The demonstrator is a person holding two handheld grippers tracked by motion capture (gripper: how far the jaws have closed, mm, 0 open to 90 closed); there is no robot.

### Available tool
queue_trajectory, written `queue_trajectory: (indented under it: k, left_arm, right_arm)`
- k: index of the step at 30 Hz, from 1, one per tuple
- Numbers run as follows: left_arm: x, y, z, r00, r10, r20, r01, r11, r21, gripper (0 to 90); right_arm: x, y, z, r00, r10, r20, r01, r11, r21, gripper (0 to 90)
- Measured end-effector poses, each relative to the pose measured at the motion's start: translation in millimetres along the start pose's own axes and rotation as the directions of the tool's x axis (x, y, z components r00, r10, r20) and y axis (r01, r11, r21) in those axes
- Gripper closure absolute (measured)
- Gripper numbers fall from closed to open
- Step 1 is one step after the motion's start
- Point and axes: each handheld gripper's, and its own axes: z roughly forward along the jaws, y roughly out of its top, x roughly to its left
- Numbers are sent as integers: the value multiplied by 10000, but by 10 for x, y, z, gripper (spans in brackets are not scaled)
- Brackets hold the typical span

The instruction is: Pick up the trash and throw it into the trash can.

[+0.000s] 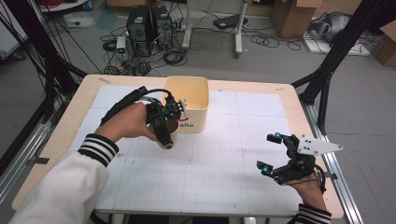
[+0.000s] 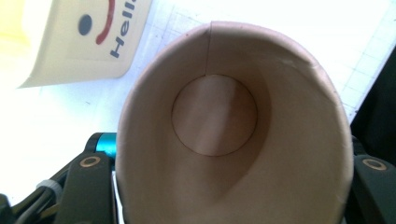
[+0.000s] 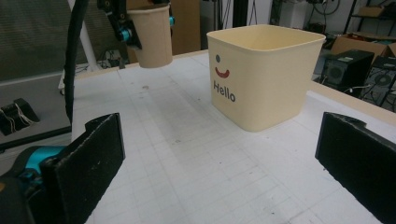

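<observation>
A brown paper cup (image 2: 233, 140) is clamped between my left gripper's black fingers (image 2: 88, 186), its open mouth facing the camera and its inside empty. From the right gripper view the cup (image 3: 152, 35) hangs upright above the table, clear of the surface. In the high view my left gripper (image 1: 173, 114) holds the cup (image 1: 173, 127) just in front of the left side of the cream "Hello" bin (image 1: 187, 100). My right gripper (image 1: 269, 151) rests open near the table's front right, nothing between its pads (image 3: 88, 163).
The cream bin (image 3: 266, 70) stands at the back middle of the white gridded mat (image 1: 210, 163). Black frame posts (image 1: 327, 70) rise beside the table; computers and cables lie on the floor behind.
</observation>
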Motion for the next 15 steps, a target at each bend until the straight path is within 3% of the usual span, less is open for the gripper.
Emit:
queue_trajectory:
  k: [15]
  left_arm:
    - [51, 168, -462, 9992, 386, -73, -386, 9992, -101, 354]
  right_arm:
    - [-7, 3, 6, 10000, -40, 5, 40, 10000, -26, 3]
